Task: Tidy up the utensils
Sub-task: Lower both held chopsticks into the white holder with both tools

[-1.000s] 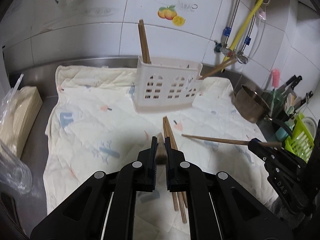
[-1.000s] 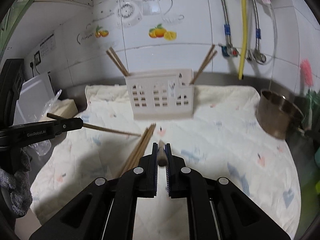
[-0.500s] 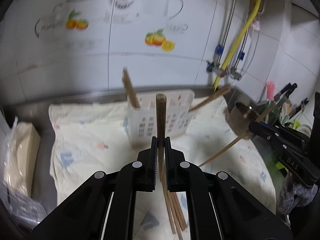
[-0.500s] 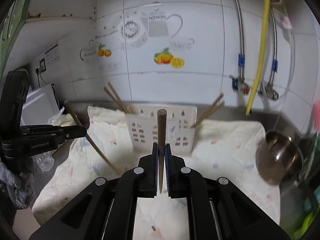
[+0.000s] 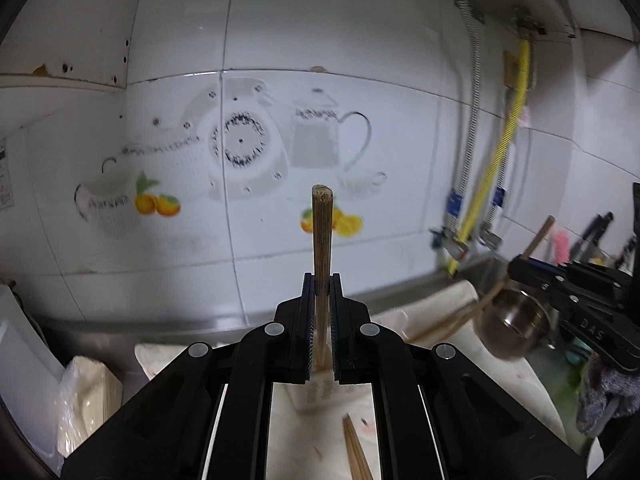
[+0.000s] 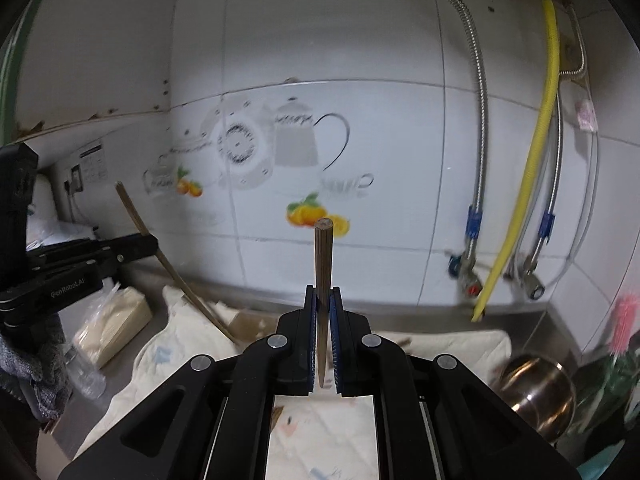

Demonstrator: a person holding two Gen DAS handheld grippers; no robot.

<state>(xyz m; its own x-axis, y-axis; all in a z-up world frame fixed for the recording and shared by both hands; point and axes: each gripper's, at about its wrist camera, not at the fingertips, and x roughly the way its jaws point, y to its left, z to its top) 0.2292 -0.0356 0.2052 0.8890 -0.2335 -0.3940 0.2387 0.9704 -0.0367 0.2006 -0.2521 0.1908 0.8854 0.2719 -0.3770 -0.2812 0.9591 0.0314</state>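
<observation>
My left gripper (image 5: 321, 280) is shut on a wooden chopstick (image 5: 322, 232) that stands upright between its jaws. My right gripper (image 6: 322, 294) is shut on another wooden chopstick (image 6: 323, 256), also upright. Both are lifted high and face the tiled wall. The white utensil holder (image 5: 316, 394) shows only as a strip below the left jaws. Loose chopsticks (image 5: 356, 452) lie on the cloth (image 6: 184, 356). In the left wrist view the right gripper (image 5: 516, 268) is at the right with its chopstick slanted; in the right wrist view the left gripper (image 6: 150, 242) is at the left.
A steel pot (image 6: 536, 392) stands at the right on the counter. A bagged pale stack (image 6: 116, 324) lies at the left. Hoses and a yellow pipe (image 6: 532, 152) hang on the wall at the right. A pink brush (image 6: 624, 320) stands at the far right.
Both grippers have risen and tilted up with their chopsticks, from flat on the cloth to upright. The holder has dropped almost out of view.
</observation>
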